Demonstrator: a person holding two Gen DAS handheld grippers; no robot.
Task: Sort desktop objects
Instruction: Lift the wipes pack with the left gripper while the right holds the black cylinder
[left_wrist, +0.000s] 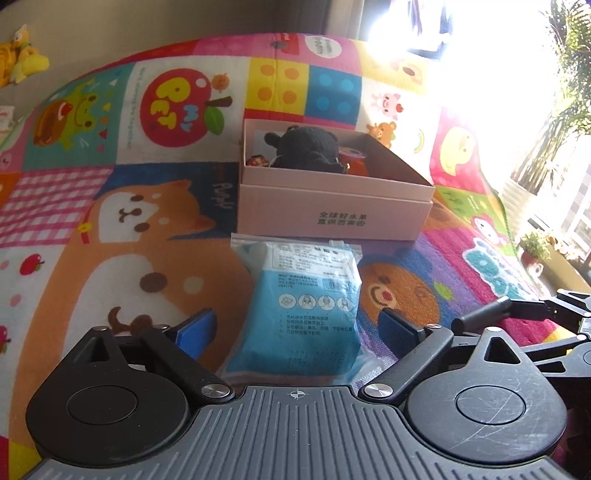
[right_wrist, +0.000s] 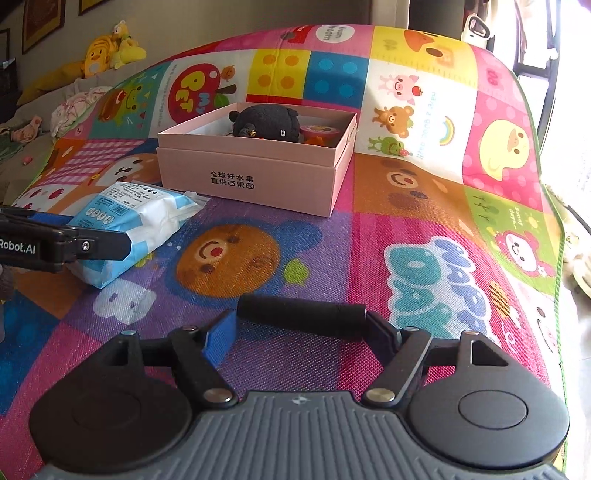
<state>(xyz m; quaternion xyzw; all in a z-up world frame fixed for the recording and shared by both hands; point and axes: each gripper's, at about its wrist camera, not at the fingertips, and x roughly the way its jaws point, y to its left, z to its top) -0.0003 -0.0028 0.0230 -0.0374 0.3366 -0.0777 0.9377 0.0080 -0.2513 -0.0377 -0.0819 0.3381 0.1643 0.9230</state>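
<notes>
Sun glare (left_wrist: 480, 55) whites out mat's (left_wrist: 110, 240) far corner.

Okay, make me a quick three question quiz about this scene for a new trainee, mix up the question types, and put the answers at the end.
1. True or false: the pink box is empty.
2. Multiple choice: the black cylinder lies A) in the box, B) between the right gripper fingers, C) on the blue packet.
3. Fill in: the left gripper straddles the blue ____.

Key: 1 false, a black plush toy sits inside; 2 B; 3 packet.
</notes>
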